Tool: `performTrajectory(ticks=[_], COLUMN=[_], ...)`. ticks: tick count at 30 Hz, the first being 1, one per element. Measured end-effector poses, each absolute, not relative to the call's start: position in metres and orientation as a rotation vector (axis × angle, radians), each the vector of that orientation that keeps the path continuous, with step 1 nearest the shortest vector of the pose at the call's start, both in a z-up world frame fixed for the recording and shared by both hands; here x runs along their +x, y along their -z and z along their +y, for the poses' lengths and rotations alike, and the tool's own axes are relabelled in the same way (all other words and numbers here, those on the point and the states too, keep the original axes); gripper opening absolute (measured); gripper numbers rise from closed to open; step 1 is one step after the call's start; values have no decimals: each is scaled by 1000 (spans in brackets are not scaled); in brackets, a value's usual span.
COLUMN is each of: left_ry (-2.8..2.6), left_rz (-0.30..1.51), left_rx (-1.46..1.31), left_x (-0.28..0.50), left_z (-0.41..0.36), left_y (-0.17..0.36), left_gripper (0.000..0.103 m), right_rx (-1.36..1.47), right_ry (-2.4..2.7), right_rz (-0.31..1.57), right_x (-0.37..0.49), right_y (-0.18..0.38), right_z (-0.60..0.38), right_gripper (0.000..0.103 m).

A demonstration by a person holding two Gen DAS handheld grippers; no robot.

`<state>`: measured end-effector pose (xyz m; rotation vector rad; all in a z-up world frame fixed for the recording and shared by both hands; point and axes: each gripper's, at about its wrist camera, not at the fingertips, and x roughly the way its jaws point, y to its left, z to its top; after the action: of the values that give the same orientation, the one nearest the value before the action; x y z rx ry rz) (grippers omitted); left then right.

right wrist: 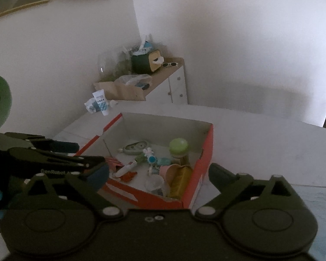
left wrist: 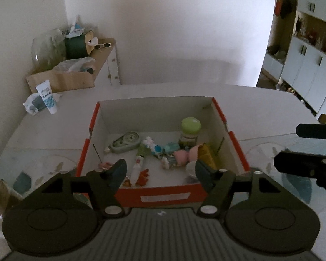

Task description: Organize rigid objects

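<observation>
1. Clutter fills the red box (left wrist: 163, 192) on the counter (left wrist: 54, 117): a green-lidded jar (left wrist: 190, 130) stands toward the box's far right, a correction-tape dispenser (left wrist: 126, 144) lies at its far left, a white pen (left wrist: 137, 167) and an orange toy (left wrist: 143, 176) lie near its front wall, and a gold packet (right wrist: 180, 180) leans at its right wall.
2. The left hand-held gripper (left wrist: 159, 171) hovers over the box's front wall, released, nothing between its fingers.
3. The right hand-held gripper (right wrist: 156, 174) sits just outside the box's front right corner, spread wide and empty.
4. Risk: the two grippers are close together beside the box, so a careless reach could knock them together or nudge the box's front wall.
5. Risk: the jar stands upright among loose bits, so a sweep inside the box could topple it.
</observation>
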<state>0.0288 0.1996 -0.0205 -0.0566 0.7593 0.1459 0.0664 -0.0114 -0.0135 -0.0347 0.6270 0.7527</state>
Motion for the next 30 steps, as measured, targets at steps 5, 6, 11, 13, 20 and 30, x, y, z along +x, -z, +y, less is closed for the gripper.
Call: performTrajectory(ticks=[5, 6, 11, 13, 20, 30], left_ry=[-138, -140, -159, -160, -137, -109], left_rz=[739, 732, 723, 719, 697, 704], left_rx=[-87, -96, -87, -82, -72, -57], left_x=[16, 13, 3, 0, -8, -10], left_z=[195, 194, 186, 184, 177, 169], left_y=[18, 17, 15, 13, 8, 11], left_gripper=[82, 82, 86, 95, 100, 100], right_rx=[-21, -20, -25, -22, 20, 36], right_ry=[-764, -761, -749, -750, -743, -731], right_rz=[591, 587, 568, 567, 561, 575], right_x=[53, 51, 42, 39, 35, 32], right_y=[9, 8, 6, 7, 8, 12], right_z=[-20, -21, -23, -23, -27, -31], right_gripper=[103, 103, 103, 103, 103, 103])
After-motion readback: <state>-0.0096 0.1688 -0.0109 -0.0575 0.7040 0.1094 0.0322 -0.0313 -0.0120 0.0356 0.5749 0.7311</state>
